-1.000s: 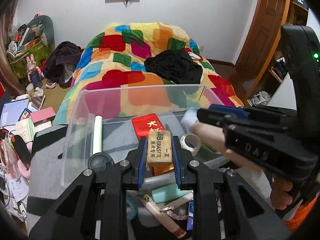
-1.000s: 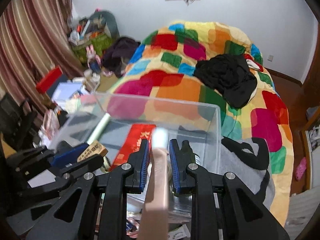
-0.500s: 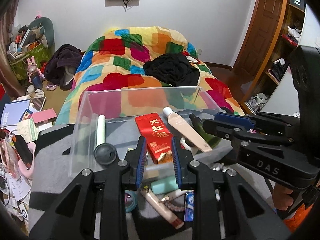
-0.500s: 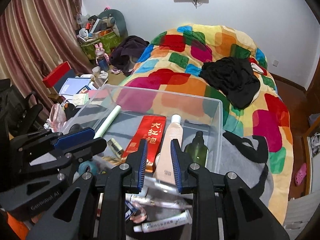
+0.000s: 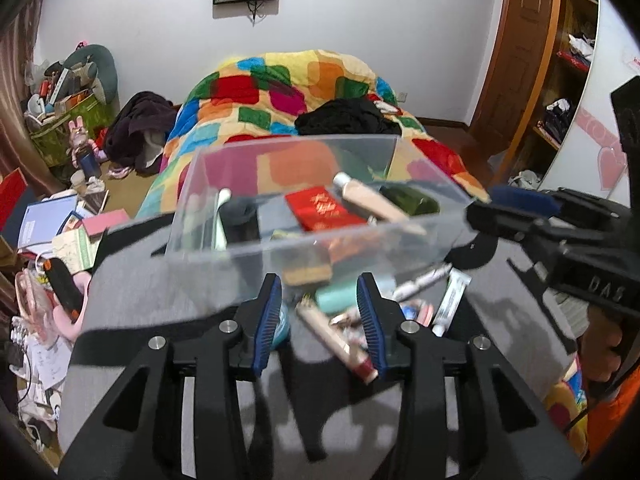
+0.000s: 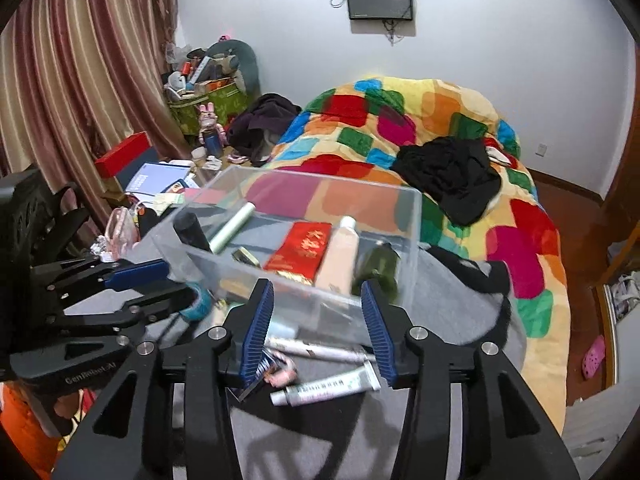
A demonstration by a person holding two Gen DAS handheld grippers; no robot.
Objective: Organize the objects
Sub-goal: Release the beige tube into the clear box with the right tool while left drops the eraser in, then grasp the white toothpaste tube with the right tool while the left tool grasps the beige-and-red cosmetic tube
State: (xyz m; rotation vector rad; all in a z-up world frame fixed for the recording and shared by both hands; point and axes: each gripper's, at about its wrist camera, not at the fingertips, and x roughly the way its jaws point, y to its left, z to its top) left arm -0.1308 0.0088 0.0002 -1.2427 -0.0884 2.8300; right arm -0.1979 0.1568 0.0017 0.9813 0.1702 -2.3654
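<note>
A clear plastic bin (image 5: pixel 224 240) (image 6: pixel 412 216) stands on a grey cloth. In it lie a red packet (image 5: pixel 320 208) (image 6: pixel 304 246), a beige tube (image 5: pixel 372 200) (image 6: pixel 340 256), a dark green bottle (image 6: pixel 378 264), a pale green roll (image 6: pixel 232 228) and an eraser (image 5: pixel 306 274). In front of the bin lie loose tubes and pens (image 5: pixel 336 336) (image 6: pixel 324 390). My left gripper (image 5: pixel 320 316) is open and empty above this pile. My right gripper (image 6: pixel 318 328) is open and empty just before the bin's near wall.
A bed with a bright patchwork quilt (image 6: pixel 420 128) and black clothes (image 6: pixel 452 172) lies behind the bin. Books, boxes and clutter (image 5: pixel 60 220) fill the floor at the left. A wooden door and shelves (image 5: pixel 532 60) stand at the right.
My left gripper has let go of the eraser and my right the beige tube; both now lie in the bin. Both grippers have opened wide and pulled back toward the loose pile.
</note>
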